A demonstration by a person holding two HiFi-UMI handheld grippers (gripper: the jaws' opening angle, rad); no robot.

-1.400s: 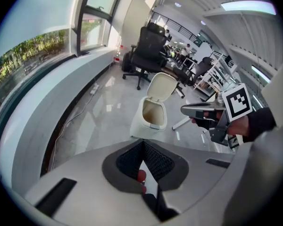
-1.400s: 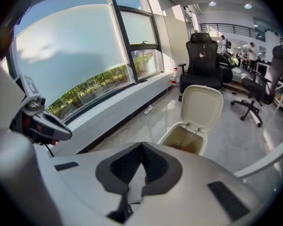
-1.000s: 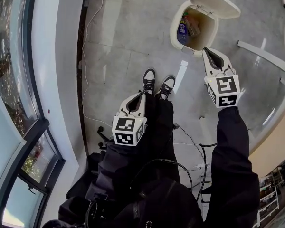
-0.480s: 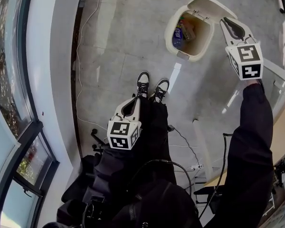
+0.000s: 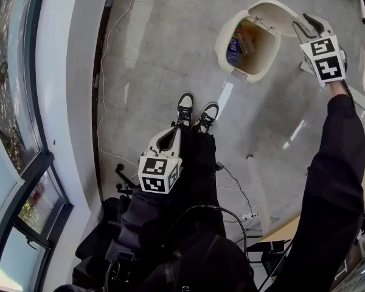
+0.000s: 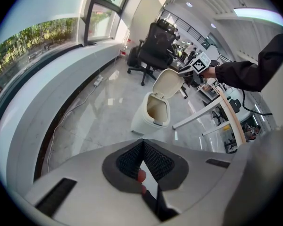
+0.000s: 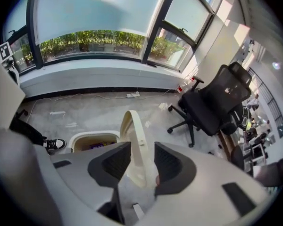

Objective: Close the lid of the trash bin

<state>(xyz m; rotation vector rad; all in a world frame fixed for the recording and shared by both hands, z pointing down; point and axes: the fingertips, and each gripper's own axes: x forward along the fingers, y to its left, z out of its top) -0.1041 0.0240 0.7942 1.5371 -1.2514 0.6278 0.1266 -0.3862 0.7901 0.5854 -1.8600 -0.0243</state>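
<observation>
The cream trash bin (image 5: 257, 70) stands open on the grey floor with litter inside; its lid (image 5: 274, 8) is tipped up at the far rim. My right gripper (image 5: 304, 23) is at the lid's right edge. In the right gripper view the lid (image 7: 137, 145) stands edge-on between the jaws of the right gripper (image 7: 142, 157), which are opening, with a gap on the left side. The bin's mouth (image 7: 92, 139) shows just left of it. My left gripper (image 5: 175, 128) hangs shut and empty over the person's legs, far from the bin (image 6: 148, 119).
The person's shoes (image 5: 198, 109) are just short of the bin. A black office chair (image 7: 212, 107) stands behind the lid. White cables (image 5: 109, 41) run along the curved window ledge (image 5: 79, 102). A white table leg (image 6: 203, 114) slants beside the bin.
The right gripper swung from the bin's near rim round to the raised lid's right edge, rolled over, and its jaws opened around the lid. The left gripper stayed put.
</observation>
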